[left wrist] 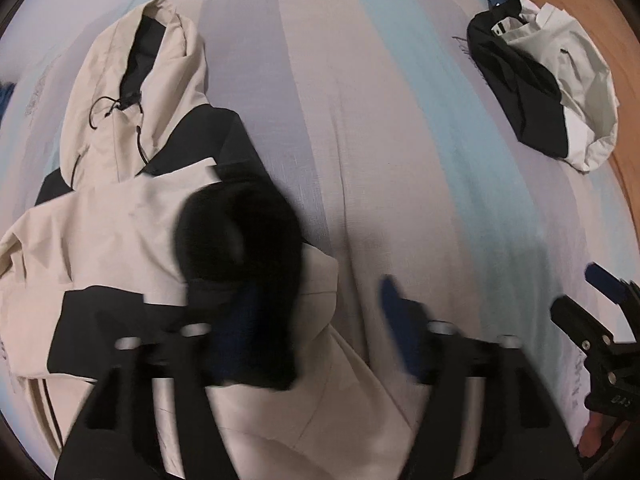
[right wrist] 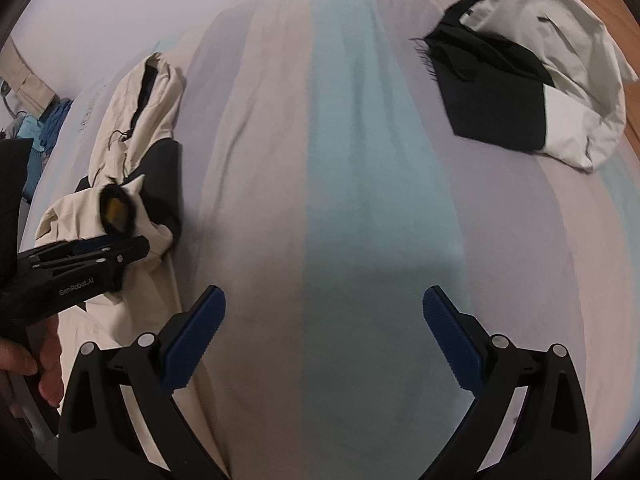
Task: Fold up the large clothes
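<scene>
Item 1. Jacket (left wrist: 120, 220), cream with black panels, hooded. It lies on the left part of the bed (left wrist: 360, 120), hood (left wrist: 160, 60) toward the far end, body partly gathered into a pile. A black cuff (left wrist: 236, 236) sits on top of the cream front, its round opening facing up; the sleeve seems to have been brought across the body, which would suit a first fold.

Item 2. Second garment (right wrist: 540, 80), white and black, already bundled compactly near the far right edge of the bed. Judged to be set aside there so the middle of the bed is free for working.

Item 3. Left claw (left wrist: 320, 320). Jaws stand apart, one blurred blue pad over the black cuff, the other over bare sheet. Nothing is pinched between them. The picture is smeared by motion, so whether the near pad brushes the cuff cannot be told for certain. It points steeply down, as fits setting cloth onto the pile.

Item 4. Right claw (right wrist: 324, 340). Jaws wide apart, empty, poised over the striped sheet beside the jacket's long cream hem (right wrist: 168, 360). Judged ready to take that hem for the next fold.

Item 5. A hand (right wrist: 36, 364) grips the left tool's handle at the frame edge.
</scene>
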Demonstrator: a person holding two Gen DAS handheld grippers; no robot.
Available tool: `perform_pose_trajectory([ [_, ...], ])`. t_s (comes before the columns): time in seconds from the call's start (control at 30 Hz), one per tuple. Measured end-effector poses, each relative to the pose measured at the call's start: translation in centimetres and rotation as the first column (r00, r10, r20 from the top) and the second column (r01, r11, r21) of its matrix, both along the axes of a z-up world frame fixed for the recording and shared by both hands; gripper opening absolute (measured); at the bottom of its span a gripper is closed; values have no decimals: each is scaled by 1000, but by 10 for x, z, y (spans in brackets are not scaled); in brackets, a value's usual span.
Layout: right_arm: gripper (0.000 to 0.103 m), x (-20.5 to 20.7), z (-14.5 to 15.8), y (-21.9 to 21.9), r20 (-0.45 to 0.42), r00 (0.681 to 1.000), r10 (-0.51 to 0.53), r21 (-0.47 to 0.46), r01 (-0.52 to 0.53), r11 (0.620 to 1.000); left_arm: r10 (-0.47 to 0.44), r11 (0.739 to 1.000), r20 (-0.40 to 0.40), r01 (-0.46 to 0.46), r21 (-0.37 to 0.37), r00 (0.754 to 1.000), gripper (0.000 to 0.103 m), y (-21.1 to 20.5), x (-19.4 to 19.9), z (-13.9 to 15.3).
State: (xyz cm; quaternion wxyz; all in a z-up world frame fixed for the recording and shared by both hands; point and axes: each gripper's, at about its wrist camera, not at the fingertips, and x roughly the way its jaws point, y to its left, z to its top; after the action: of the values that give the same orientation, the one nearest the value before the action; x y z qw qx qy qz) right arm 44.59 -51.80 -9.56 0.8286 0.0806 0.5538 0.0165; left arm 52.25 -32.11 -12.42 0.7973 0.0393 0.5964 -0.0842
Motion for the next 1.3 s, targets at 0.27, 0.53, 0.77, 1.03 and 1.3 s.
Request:
perform_pose_trajectory([
  [0.27, 95, -9, -3, -17, -10, 1000, -15, 3, 15, 1000, 9, 1000, 18, -9, -5, 1000, 91, -9, -1, 0],
  [0.53, 95, -10, 3, -15, 4, 1000, -15, 12, 15, 1000, -4, 999, 72, 1, 46, 997, 97, -7, -4, 17],
  [0.77, 96, -2, 21, 15, 36, 999, 3, 29, -4, 1000, 7, 998, 94, -14, 69, 996, 97, 28, -10, 34],
  [1.03, 96, 9, 47, 83, 91, 994, 54, 18, -56, 998, 62, 997, 96, -65, 35, 993, 97, 118, -16, 66],
  [1.3, 96, 34, 85, 167, 130, 987, 91, -15, -90, 996, 89, 995, 108, -94, 41, 990, 97, 221, -13, 91],
])
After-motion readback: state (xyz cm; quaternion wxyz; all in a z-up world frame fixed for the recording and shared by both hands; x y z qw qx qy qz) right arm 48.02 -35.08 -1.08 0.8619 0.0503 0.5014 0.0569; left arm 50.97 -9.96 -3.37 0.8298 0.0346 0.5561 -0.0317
